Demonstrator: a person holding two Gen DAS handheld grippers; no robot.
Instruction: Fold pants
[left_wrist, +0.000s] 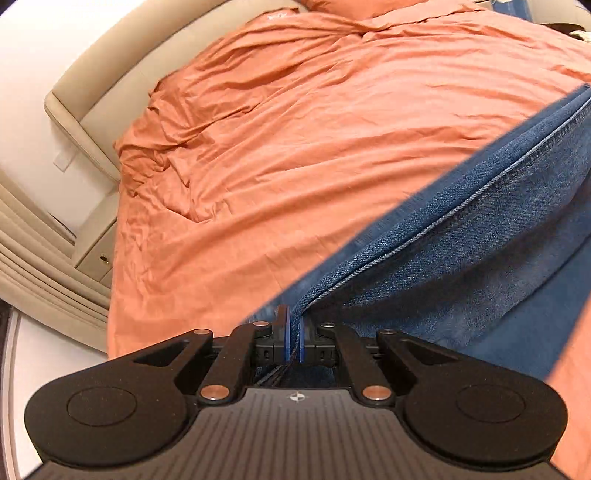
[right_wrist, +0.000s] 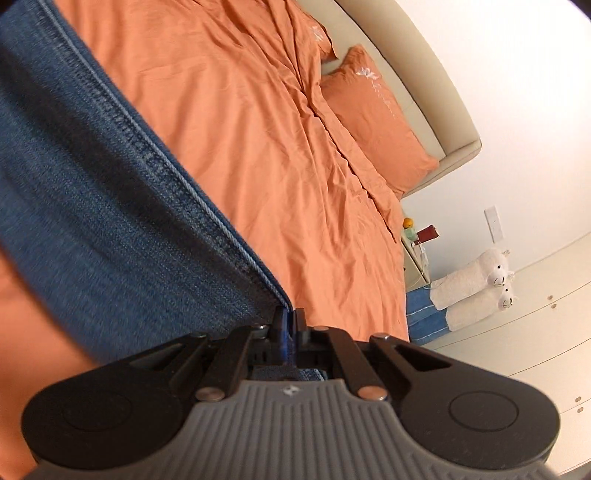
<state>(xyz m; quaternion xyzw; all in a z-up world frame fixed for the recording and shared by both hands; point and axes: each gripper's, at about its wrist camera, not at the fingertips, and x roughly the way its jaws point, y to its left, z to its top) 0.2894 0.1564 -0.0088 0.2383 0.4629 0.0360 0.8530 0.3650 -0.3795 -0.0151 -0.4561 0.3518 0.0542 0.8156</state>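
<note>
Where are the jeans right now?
The jeans are stretched above the orange bed, pinched by the left gripper and the right gripper.

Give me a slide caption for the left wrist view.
Left gripper shut on the jeans seam, above an orange-sheeted bed.

The left gripper (left_wrist: 294, 332) is pinched tight on an edge of the blue denim pants (left_wrist: 461, 240), its blue-padded fingers (left_wrist: 283, 328) pressed against the cloth from both sides with loose threads trailing between them. From the grip the denim runs up and to the right in a taut band, a stitched seam along its length, above the wrinkled orange bed cover (left_wrist: 295, 129). To the left stand a beige padded headboard (left_wrist: 122, 59) and a cream bedside cabinet (left_wrist: 98, 251).
</note>
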